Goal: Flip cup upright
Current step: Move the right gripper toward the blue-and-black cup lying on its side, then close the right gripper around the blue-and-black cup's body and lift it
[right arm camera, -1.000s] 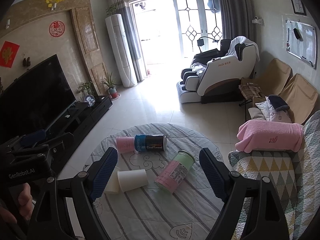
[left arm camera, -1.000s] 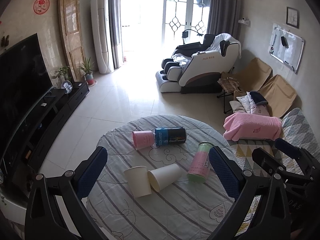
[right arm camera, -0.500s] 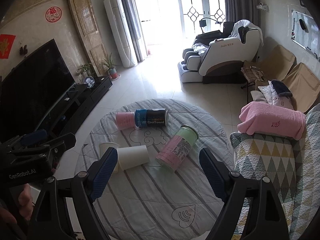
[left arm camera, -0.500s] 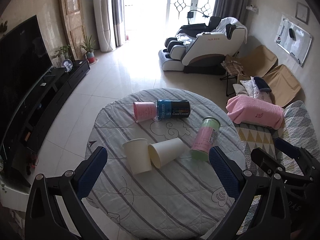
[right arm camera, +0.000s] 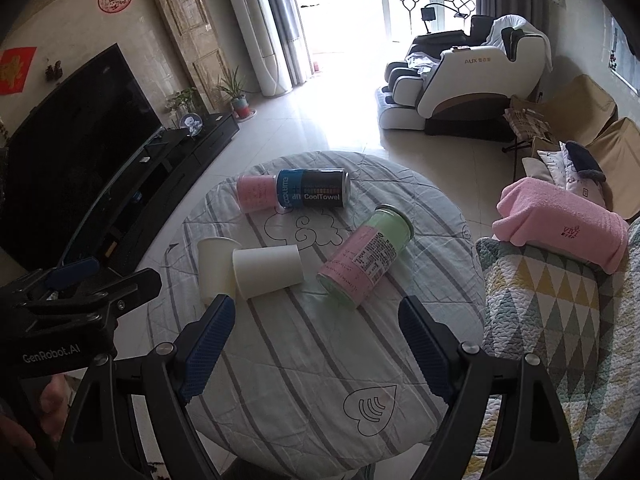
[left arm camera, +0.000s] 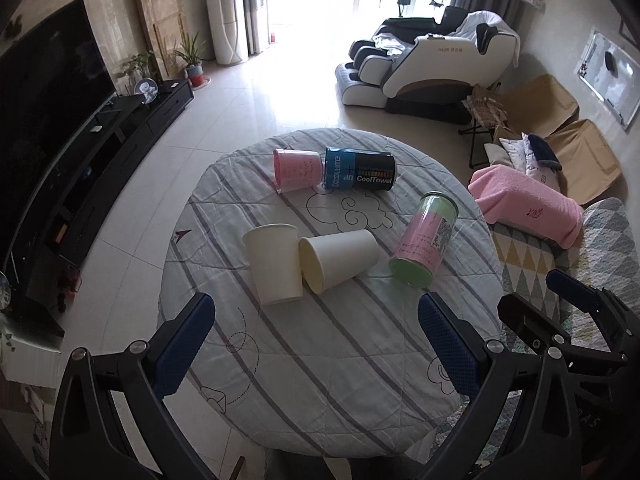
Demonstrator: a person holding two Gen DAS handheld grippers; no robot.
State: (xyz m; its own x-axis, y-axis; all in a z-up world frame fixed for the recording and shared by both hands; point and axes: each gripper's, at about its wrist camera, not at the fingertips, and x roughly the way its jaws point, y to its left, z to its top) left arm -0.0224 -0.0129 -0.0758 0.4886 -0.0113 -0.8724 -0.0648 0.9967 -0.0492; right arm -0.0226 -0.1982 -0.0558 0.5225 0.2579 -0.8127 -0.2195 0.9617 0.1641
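Here I read "CoolTowel" on the dark can (left arm camera: pixel 358 170); my left claw (left arm camera: pixel 316 344) and right claw (right arm camera: pixel 316 344) both hover wide above the table (left arm camera: pixel 320 380), holding nothing.

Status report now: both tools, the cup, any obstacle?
Left tool open, right tool open, both empty. Tipped white cup lies against standing cup. Green-pink can close beside.

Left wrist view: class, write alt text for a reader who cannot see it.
A white paper cup lies on its side on a round striped table, touching an upright-looking white cup. Behind lie a pink cup, a blue-black can and a pink-green canister; the open left gripper hovers near.
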